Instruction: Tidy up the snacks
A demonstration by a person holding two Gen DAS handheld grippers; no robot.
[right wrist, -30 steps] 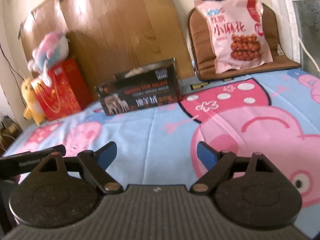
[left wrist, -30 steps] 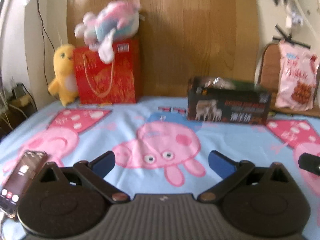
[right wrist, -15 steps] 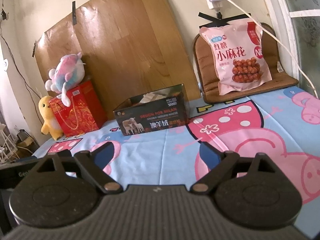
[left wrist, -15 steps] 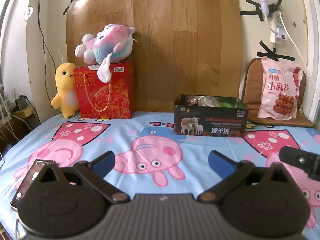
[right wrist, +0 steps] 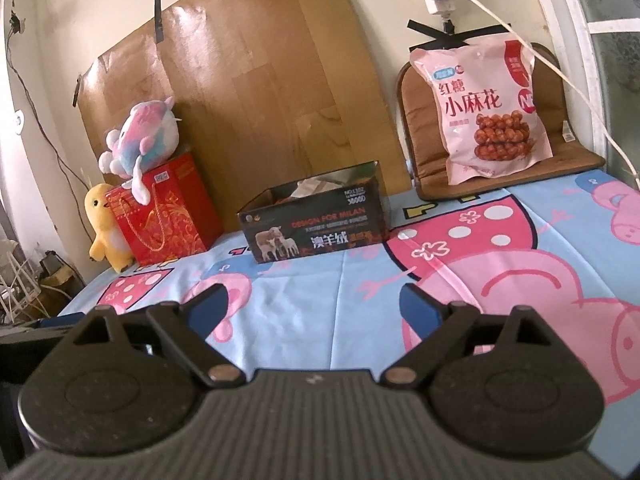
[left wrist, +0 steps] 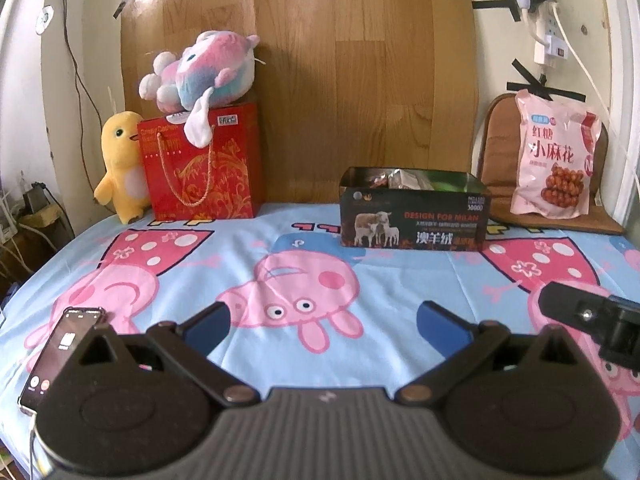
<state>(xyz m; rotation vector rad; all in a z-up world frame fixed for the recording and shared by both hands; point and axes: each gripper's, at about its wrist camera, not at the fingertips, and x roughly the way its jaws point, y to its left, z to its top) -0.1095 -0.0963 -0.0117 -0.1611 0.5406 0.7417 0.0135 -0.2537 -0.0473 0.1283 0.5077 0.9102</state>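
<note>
A black open box [left wrist: 414, 218] with snack packets inside stands at the back of the bed, also in the right wrist view [right wrist: 314, 220]. A pink snack bag [left wrist: 554, 160] leans on a brown cushion at the back right, also in the right wrist view [right wrist: 486, 110]. My left gripper [left wrist: 322, 322] is open and empty, low over the cartoon pig sheet, well short of the box. My right gripper [right wrist: 314, 306] is open and empty, also well short of the box. Part of the right gripper shows in the left wrist view [left wrist: 592, 316].
A red gift bag [left wrist: 204, 170] with a pastel plush [left wrist: 202, 72] on top and a yellow duck plush [left wrist: 120, 164] stand at the back left. A phone [left wrist: 60, 350] lies on the sheet by my left gripper. A brown cushion [right wrist: 516, 176] sits under the snack bag. Cables hang on the wall.
Both grippers have pulled back and tilted up, so the box and bag look farther off. Both stay open and empty.
</note>
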